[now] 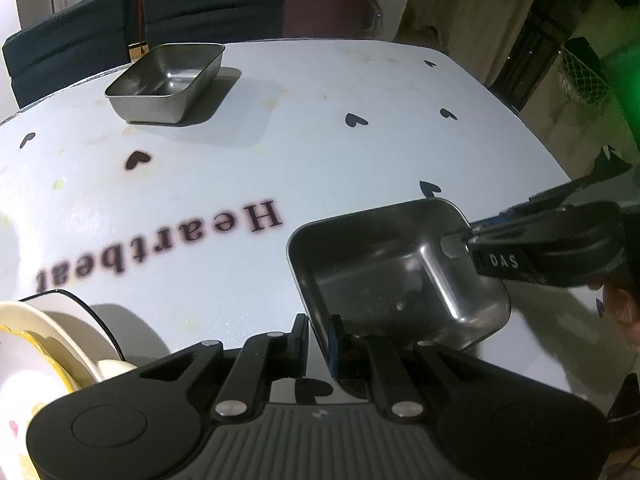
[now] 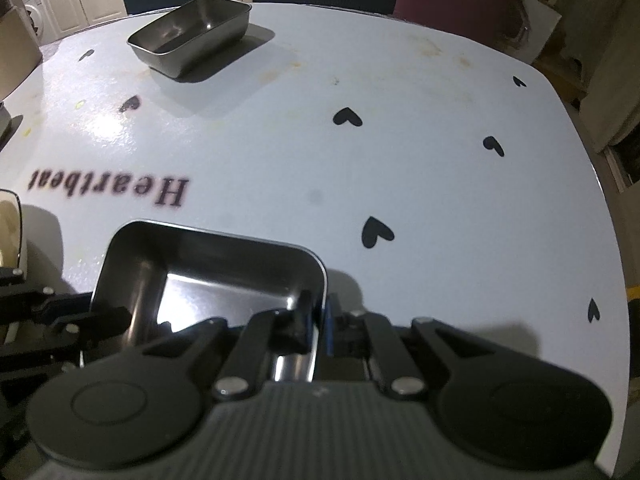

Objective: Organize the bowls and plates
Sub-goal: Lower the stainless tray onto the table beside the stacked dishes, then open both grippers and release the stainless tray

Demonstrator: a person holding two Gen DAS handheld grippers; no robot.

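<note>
Both grippers angle steeply down at the table (image 2: 440,184): left gripper (image 1: 318,336) and right gripper (image 2: 318,316) each pinch opposite rim walls of the near steel tray (image 1: 384,272), lower centre; a second steel tray (image 2: 192,36) sits upper left.

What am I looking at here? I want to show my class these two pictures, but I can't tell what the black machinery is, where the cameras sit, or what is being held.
No robot: a person holds a two-finger gripper in each hand, with a wide-angle camera on each looking along its fingers. One picture comes from the left gripper, the other from the right gripper. The black shapes at the bottom are the grippers themselves. Both are shut on the rim of the same near steel tray, at opposite sides. The left view shows the right one reaching in from the right. A second steel tray sits at the far side of the white table, printed with hearts and "Heartbeat". Stacked pale plates stand at the left.
</note>
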